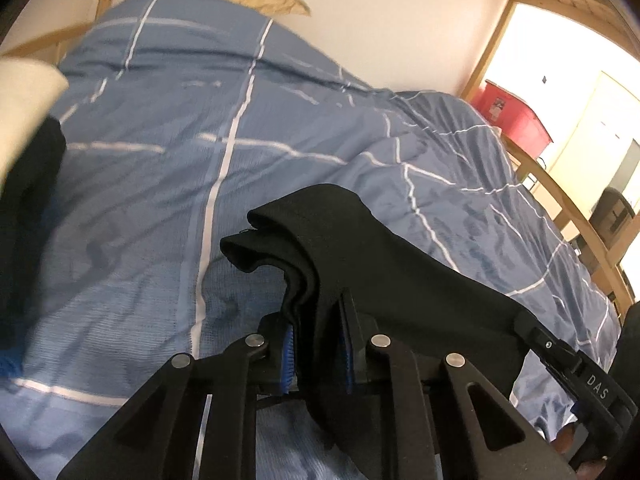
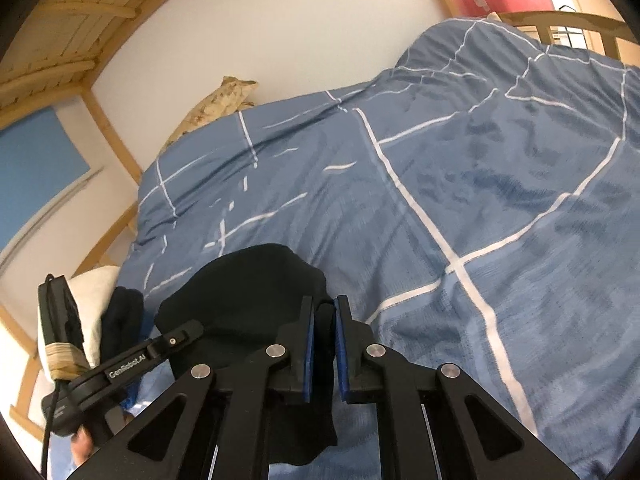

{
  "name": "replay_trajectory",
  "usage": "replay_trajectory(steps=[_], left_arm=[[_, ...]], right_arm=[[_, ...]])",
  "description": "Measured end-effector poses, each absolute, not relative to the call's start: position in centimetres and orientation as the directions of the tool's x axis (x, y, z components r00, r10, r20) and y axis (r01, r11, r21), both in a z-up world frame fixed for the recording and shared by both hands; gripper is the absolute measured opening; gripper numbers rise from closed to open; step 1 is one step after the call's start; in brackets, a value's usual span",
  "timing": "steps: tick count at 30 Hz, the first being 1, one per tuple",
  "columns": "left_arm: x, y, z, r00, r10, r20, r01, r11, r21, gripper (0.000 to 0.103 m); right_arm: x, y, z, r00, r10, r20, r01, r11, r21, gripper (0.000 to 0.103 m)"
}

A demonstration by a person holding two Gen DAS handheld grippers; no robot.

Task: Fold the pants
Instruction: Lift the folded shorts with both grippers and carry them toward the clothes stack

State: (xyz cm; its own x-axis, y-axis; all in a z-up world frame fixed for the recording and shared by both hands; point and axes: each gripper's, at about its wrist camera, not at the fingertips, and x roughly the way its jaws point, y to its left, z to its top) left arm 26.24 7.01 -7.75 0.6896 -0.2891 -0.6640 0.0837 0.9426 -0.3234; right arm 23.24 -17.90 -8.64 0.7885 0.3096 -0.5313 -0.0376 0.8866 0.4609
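The black pants (image 1: 360, 248) hang between both grippers above a blue duvet with white lines (image 1: 200, 140). My left gripper (image 1: 318, 320) is shut on a bunched, layered edge of the pants, which stretch right toward the other gripper's body (image 1: 576, 368). In the right wrist view my right gripper (image 2: 323, 320) is shut on another part of the pants (image 2: 256, 280), which bulge up to the left and hang below the fingers. The left gripper's body (image 2: 132, 364) shows at the lower left there.
The duvet (image 2: 440, 200) covers the whole bed. A wooden bed frame (image 1: 560, 208) runs along the right edge. A red bin (image 1: 512, 112) stands beyond it. A patterned pillow (image 2: 216, 104) lies at the wall. A dark garment and a white pillow (image 2: 100, 292) lie at the left.
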Motion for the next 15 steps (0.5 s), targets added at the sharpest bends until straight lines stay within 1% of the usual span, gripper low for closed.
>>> replay_trajectory(steps=[4,9,15], left_arm=[[24.6,7.4,-5.2,0.713,-0.289,-0.639,0.097,0.943,-0.319,0.019],[22.5,8.3,-1.4,0.75,-0.265,-0.606,0.107,0.953,-0.284,0.019],[20.1,12.0,3.1,0.788,-0.218,-0.575,0.099,0.968,-0.232,0.019]], right_arm=[[21.8,-18.0,-7.0,0.799,0.319,-0.509,-0.056,0.883,0.466,0.011],[19.6,-17.0,-4.3,0.818,0.335,-0.467,-0.1,0.883,0.459,0.011],[17.5,-13.8,-0.9,0.832,0.372,-0.412,-0.166,0.875,0.455,0.011]])
